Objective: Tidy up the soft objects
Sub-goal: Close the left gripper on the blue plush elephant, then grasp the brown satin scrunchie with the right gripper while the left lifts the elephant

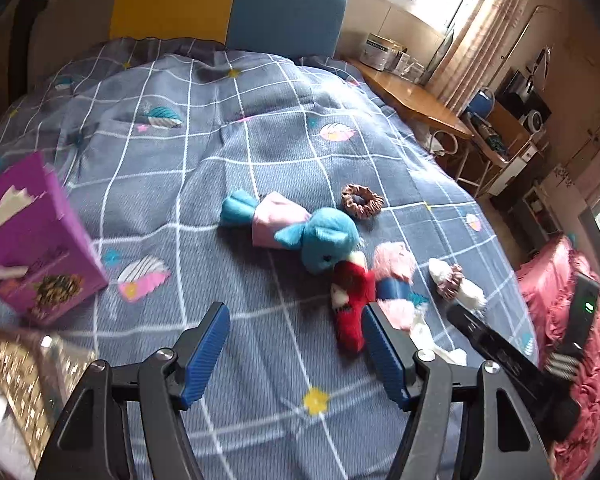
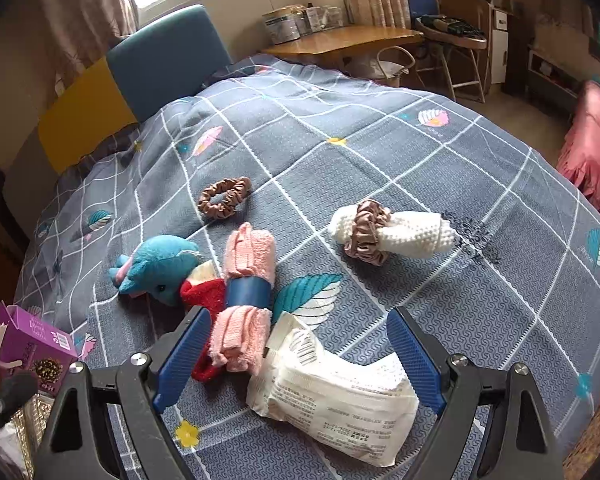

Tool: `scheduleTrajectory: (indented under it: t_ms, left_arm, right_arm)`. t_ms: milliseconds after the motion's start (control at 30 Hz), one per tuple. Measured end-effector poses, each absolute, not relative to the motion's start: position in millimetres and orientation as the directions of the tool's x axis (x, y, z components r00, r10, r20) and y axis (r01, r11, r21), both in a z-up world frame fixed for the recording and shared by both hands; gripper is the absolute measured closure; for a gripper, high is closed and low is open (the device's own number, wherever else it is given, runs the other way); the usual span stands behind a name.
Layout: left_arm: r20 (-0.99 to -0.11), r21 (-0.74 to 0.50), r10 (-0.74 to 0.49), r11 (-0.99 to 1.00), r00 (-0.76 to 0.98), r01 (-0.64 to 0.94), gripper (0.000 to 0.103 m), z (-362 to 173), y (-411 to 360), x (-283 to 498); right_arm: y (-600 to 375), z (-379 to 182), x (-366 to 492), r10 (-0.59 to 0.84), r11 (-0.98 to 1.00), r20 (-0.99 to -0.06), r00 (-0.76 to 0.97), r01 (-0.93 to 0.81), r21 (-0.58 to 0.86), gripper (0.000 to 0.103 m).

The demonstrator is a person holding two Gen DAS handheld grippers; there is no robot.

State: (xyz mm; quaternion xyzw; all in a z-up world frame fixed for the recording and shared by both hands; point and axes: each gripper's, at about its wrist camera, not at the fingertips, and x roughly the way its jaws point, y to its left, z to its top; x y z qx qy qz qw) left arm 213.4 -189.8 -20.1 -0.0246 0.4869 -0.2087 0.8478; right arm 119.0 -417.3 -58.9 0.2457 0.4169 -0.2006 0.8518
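- Between the right gripper jaws, which stand wide apart and hold nothing, lies a white plastic packet of tissues or wipes, flat on the bed, its printed side up and one crimped end curling upward.
- Judged as the step in hand: closing on that packet. It looks slack and slippery, so the jaws would do best to straddle its narrow width near the middle and press down into the quilt slightly before closing, or the film may slide out.
- Just beside the left jaw of this gripper sits a pink towel roll, fluffy and banded by a smooth blue sleeve, touching a red plush piece; a careless closing could snag the towel.
- The left gripper is likewise fully open and empty, hovering above bare quilt, with the red plush just beside its right jaw.
- Farther out: a blue plush elephant in a pink dress, lying on its side against the red piece; a brown satin scrunchie, crinkled, lying alone; and a white knobbly roll ringed by a second mauve scrunchie.
- A purple cardboard box stands open at the left, possibly the container.
- All rest on the grey checked quilt, soft and yielding.
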Motion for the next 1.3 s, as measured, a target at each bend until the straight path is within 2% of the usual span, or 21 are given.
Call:
scheduleTrajectory:
  t_ms: [233,500,533,600,700,833,1033,1300]
  left_arm:
    - [-0.803,-0.071,-0.314,0.894,0.506,0.442,0.034,-36,-253,242]
    - [-0.838,0.077,-0.236,0.842,0.492,0.535,0.034,-78,-306,274]
    - [-0.849,0.090,-0.217,0.839,0.481,0.536,0.038,-86,-309,280]
    - [-0.860,0.035,-0.257,0.833,0.441,0.553,0.054,-98,-305,286]
    - [-0.839,0.003,-0.305,0.826,0.451,0.563,0.062,-94,-295,280]
    - [-0.823,-0.040,-0.329,0.847,0.462,0.531,0.063,-82,-271,274]
    - [-0.797,-0.037,-0.327,0.866,0.508,0.499,0.063,-50,-245,260]
    - [-0.741,-0.084,-0.349,0.896,0.574,0.436,0.063,-3,-211,250]
  right_arm:
    - [-426,-69,119,-0.055,0.760,-0.826,0.562,0.560,0.330,0.013]
    - [-427,-74,120,-0.004,0.747,-0.830,0.558,0.553,0.368,0.012]
    - [-427,-74,120,-0.003,0.749,-0.829,0.559,0.551,0.369,0.011]
    - [-426,-74,121,0.005,0.751,-0.828,0.561,0.545,0.373,0.011]
    - [-426,-74,122,0.005,0.753,-0.826,0.564,0.541,0.374,0.011]
    - [-424,-71,122,-0.001,0.762,-0.818,0.576,0.530,0.372,0.011]
    - [-418,-63,130,0.013,0.791,-0.812,0.584,0.491,0.366,0.012]
    - [-427,-52,226,0.000,0.903,-0.828,0.560,0.355,0.240,0.014]
